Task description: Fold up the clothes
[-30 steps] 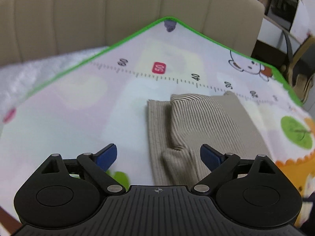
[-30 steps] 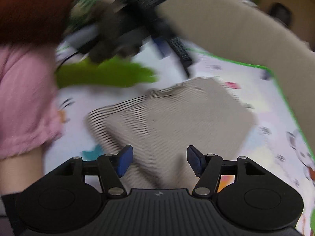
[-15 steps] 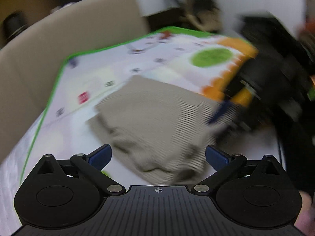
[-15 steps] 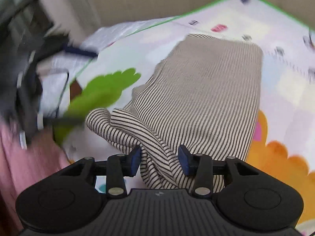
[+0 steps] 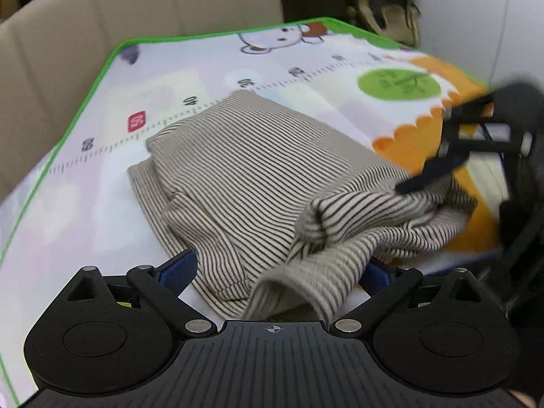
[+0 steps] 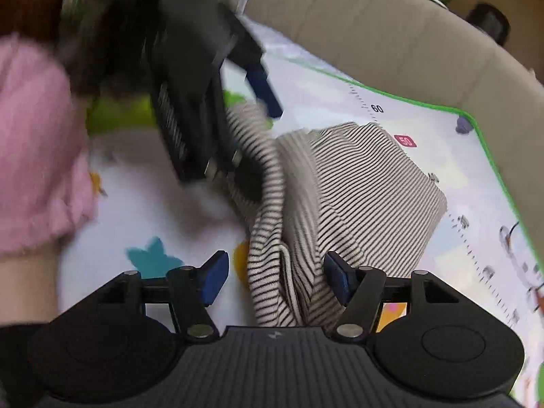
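Observation:
A beige black-striped garment point(image 5: 258, 170) lies partly folded on a colourful play mat point(image 5: 401, 81). My left gripper point(image 5: 277, 270) is wide open at its near edge, and a loose rumpled sleeve lies between the blue pads without being pressed. In the right wrist view the same garment point(image 6: 367, 197) runs up from my right gripper point(image 6: 275, 278). Its jaws are opening, with a bunched fold between them and a gap beside the left pad. One blurred right finger point(image 5: 428, 173) touches the cloth's right end. The left gripper's blue finger point(image 6: 265, 91) hovers over the far end.
A beige padded backrest point(image 5: 102, 34) rises behind the mat's green border point(image 5: 91, 88). A person's pink sleeve point(image 6: 34, 142) fills the left of the right wrist view. A chair point(image 5: 384, 6) stands beyond the mat's far corner.
My left gripper rolled and swung in over the garment's near edge. My right gripper pinched a bunch of cloth half a second ago and now stands wider, and the sleeve end has been pulled up into folds.

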{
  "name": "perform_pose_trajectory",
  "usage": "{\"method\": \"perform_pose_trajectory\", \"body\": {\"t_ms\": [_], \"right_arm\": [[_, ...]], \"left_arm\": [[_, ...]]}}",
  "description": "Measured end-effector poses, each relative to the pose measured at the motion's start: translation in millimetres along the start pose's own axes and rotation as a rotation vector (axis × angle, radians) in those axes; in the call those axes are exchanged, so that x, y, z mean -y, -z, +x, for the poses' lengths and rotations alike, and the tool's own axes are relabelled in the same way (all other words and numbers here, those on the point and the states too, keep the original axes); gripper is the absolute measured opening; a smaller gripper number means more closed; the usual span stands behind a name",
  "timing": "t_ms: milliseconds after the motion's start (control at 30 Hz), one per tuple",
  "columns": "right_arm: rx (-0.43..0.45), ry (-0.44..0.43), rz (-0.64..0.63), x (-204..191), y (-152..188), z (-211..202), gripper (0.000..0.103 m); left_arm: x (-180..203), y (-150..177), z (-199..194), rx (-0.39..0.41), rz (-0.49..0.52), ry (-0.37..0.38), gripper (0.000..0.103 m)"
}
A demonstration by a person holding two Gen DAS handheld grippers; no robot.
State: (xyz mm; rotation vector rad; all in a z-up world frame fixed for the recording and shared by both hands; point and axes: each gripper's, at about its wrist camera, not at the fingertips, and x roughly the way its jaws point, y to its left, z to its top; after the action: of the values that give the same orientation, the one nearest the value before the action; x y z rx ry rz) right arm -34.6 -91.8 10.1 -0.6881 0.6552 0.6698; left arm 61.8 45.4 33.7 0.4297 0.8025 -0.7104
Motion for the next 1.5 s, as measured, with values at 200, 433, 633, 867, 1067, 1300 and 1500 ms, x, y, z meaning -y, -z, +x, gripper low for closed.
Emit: {"method": "perform_pose_trajectory", "body": {"t_ms": [200, 433, 633, 867, 1067, 1300, 1500], "right_arm": [[-0.012, 0.078, -0.024, -0.8, -5.2, 20.9, 0.039], [-0.015, 0.044, 0.083, 25.4, -13.7, 9.3, 0.032], [-0.02, 0.012, 0.142, 42.6, -15.4, -10.4, 0.028], [-0.033, -0.084, 0.148, 48.7, -30.4, -57.7, 0.027], [-0.007, -0.097, 0.075, 76.3, -70.7, -75.0, 0.027], [-0.069, -0.121, 0.07, 123.7, -92.1, 8.2, 0.033], [-0.139, -0.035, 0.169, 156.7, -79.0, 87.3, 0.047]], "left_arm": [[-0.7, 0.9, -1.4, 0.012, -0.005, -0.019, 0.101], [-15.6, -1.6, -13.0, 0.066, -0.095, 0.022, 0.101], [-72.3, -4.2, -52.9, 0.252, -0.37, 0.072, 0.101], [-85.9, -30.9, -1.5, 0.113, -0.392, 0.026, 0.101], [-88.6, -26.5, 51.5, -0.017, -0.386, 0.026, 0.101], [-130.7, 0.4, 39.8, -0.003, -0.562, -0.03, 0.101], [-158.8, 17.3, 0.0, 0.16, -0.689, 0.043, 0.102]]}}
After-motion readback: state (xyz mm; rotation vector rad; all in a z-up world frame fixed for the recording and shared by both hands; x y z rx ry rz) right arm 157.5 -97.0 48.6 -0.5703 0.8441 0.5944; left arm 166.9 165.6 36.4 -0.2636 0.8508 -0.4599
